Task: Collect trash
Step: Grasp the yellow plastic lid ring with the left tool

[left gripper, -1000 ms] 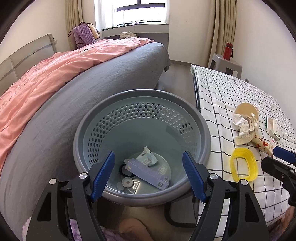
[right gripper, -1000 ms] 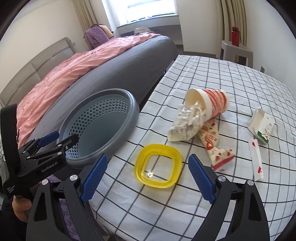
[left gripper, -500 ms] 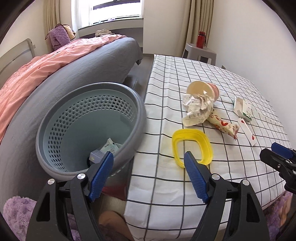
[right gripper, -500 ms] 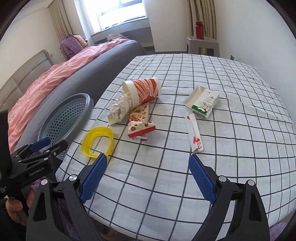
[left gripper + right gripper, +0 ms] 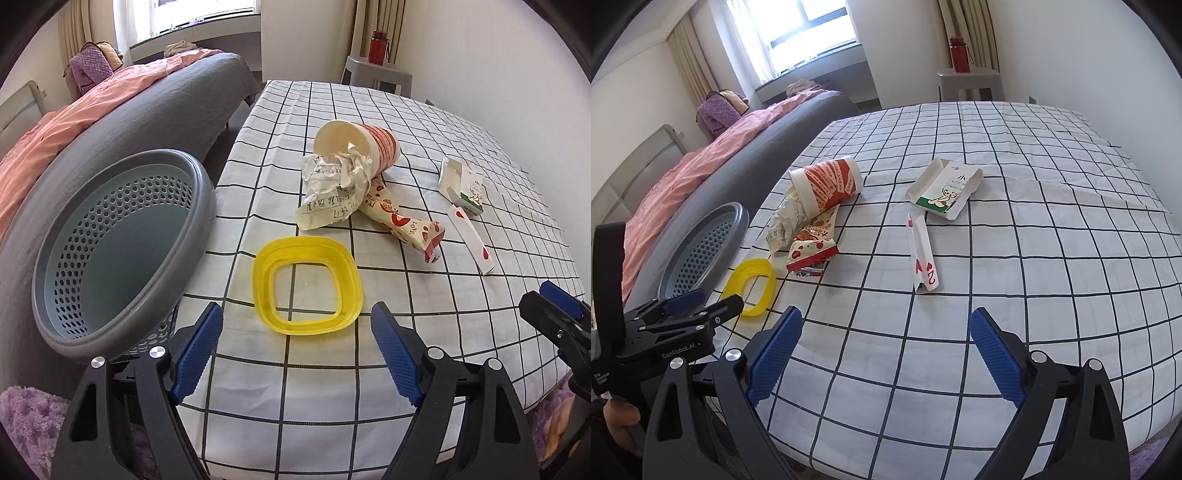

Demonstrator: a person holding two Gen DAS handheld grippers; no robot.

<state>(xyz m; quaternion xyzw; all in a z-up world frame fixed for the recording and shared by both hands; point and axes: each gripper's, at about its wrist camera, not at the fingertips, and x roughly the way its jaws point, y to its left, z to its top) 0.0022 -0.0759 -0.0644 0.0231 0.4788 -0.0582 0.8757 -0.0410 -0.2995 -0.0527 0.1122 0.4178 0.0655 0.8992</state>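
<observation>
Trash lies on the checked tablecloth (image 5: 369, 387): a yellow plastic ring lid (image 5: 306, 284) nearest me, crumpled paper (image 5: 332, 192) spilling from a tipped red-and-white paper cup (image 5: 358, 146), a printed wrapper (image 5: 402, 221), a thin white sleeve (image 5: 923, 262) and an open green-and-white carton (image 5: 945, 188). The grey perforated bin (image 5: 110, 254) stands left of the table. My left gripper (image 5: 295, 354) is open and empty, just short of the yellow lid. My right gripper (image 5: 884, 358) is open and empty above the table's near edge, short of the sleeve.
A bed with a pink quilt (image 5: 74, 110) and grey cover runs along the left behind the bin. A grey stool with a red bottle (image 5: 958, 53) stands at the far wall. A purple fuzzy rug (image 5: 26, 424) lies below the table's near edge.
Both grippers swung right, away from the bin and over the table. The left one now faces the yellow lid instead of the bin's inside. Both stayed open and empty.
</observation>
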